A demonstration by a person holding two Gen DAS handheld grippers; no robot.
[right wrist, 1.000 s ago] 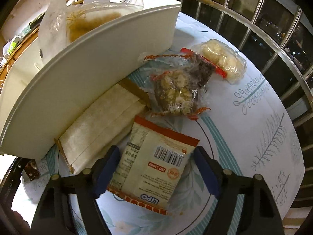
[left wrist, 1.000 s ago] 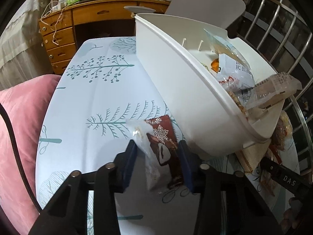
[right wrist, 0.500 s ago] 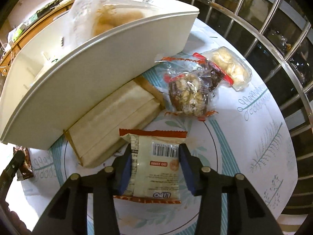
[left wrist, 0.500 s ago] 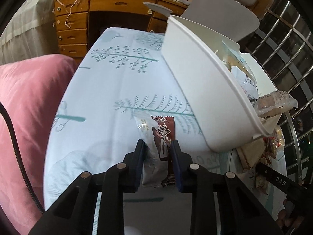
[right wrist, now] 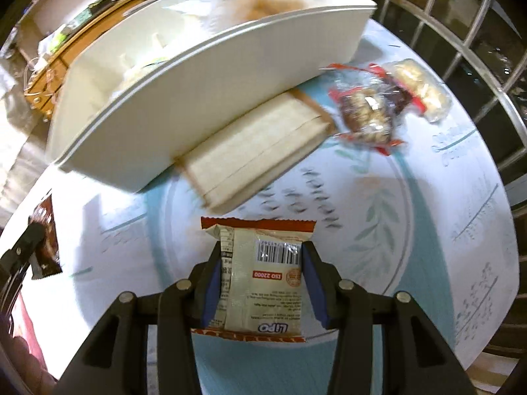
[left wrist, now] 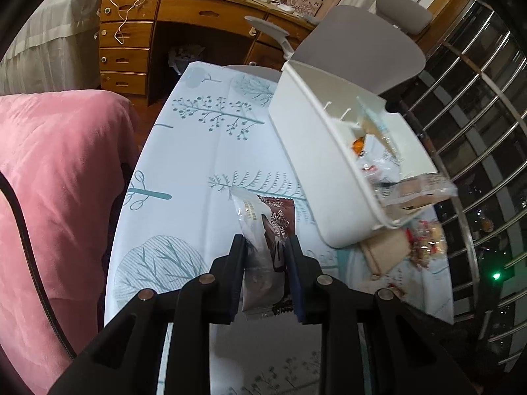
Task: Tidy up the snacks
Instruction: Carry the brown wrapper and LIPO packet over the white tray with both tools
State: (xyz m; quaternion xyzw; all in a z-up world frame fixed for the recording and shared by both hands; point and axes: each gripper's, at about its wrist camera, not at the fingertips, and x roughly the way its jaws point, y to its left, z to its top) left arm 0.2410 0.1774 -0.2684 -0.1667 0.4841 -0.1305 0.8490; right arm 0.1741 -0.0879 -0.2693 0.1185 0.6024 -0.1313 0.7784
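My left gripper (left wrist: 265,242) is shut on a brown snack packet (left wrist: 268,230) with a snowflake print and holds it above the tablecloth, left of the white bin (left wrist: 316,161). My right gripper (right wrist: 262,250) is shut on a cream LiPO packet (right wrist: 263,273) with a red top edge, lifted off the table in front of the bin (right wrist: 184,98). The bin holds several snack bags. The left gripper and its brown packet (right wrist: 44,227) also show at the left edge of the right wrist view.
On the table beside the bin lie a flat beige package (right wrist: 257,141), a clear bag of brown cookies (right wrist: 365,112) and a bag of pale pieces (right wrist: 418,89). A pink cushion (left wrist: 56,181) is at the left, a wooden desk (left wrist: 184,23) and grey chair (left wrist: 362,42) behind, window bars (left wrist: 477,131) at the right.
Both grippers closed from open onto their packets and lifted them off the table. Both views pulled back and up from the bin.
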